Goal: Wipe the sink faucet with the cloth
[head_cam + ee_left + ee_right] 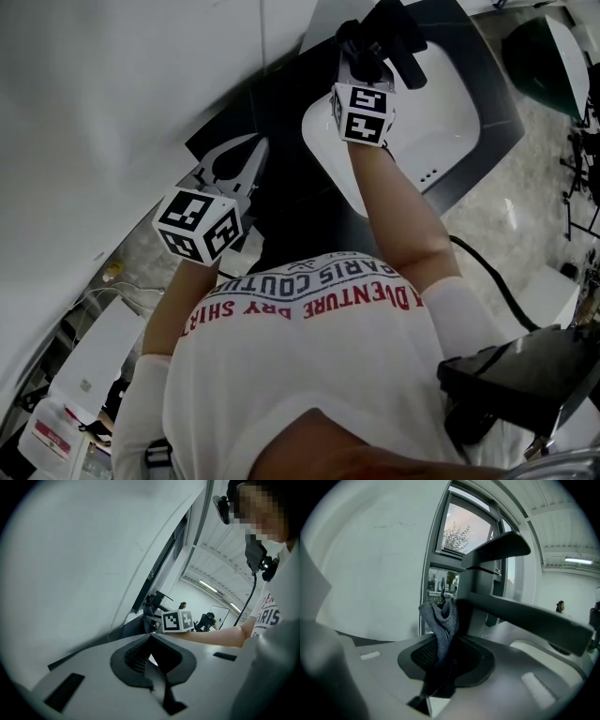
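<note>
The black faucet stands at the back of the white sink. In the right gripper view its long spout runs to the right under a flat lever handle. My right gripper is right at the faucet, shut on a grey-blue cloth. The cloth sticks up from between the jaws of the right gripper, beside the faucet's upright body. My left gripper hangs back to the left of the sink. Its jaws are together with nothing in them, and it points toward the right gripper's marker cube.
A dark counter surrounds the sink, against a white wall. A window lies behind the faucet. A black cable runs over the speckled floor to the right. White boxes sit low at the left.
</note>
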Demonstrator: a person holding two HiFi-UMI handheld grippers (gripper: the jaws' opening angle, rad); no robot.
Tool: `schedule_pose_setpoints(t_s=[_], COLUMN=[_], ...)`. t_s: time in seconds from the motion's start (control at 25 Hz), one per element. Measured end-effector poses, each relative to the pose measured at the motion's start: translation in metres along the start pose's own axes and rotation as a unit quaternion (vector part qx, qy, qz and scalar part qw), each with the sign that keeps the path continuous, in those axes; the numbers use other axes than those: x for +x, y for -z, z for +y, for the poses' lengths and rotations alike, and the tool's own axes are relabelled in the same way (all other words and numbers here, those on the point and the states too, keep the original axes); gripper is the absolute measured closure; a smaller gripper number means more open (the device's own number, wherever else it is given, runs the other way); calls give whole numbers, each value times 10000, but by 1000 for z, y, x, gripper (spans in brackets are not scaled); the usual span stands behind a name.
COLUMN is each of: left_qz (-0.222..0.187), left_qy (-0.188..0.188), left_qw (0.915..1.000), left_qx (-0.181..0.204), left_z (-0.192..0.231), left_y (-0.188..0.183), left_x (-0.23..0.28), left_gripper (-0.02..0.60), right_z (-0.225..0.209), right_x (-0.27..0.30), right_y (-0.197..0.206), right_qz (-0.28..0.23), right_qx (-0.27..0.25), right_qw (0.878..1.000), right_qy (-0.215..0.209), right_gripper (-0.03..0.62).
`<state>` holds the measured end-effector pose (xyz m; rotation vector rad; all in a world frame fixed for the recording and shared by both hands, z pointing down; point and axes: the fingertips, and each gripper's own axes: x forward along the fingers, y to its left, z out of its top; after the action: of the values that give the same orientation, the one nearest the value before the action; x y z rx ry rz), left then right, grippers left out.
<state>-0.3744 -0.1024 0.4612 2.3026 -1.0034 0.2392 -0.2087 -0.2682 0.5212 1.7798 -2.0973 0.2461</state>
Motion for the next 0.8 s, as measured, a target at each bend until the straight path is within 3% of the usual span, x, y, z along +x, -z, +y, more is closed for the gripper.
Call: schedule_pose_setpoints(t_s=[0.2,0.8], left_qz=[-29,-196], left_qy=[66,195], left_qw=[10000,9995], left_qx=[20,118], left_z=[-4,-29], left_y=[-4,-14], left_x=[2,-17], left_gripper=[580,580], right_z=[-5,-16], right_x=[-7,-46], right_y=[-7,-77], right_qz=[-22,-610], right_qx=[98,624], right_qw=[9999,9959], right_qy=[96,224], right_gripper=[517,517])
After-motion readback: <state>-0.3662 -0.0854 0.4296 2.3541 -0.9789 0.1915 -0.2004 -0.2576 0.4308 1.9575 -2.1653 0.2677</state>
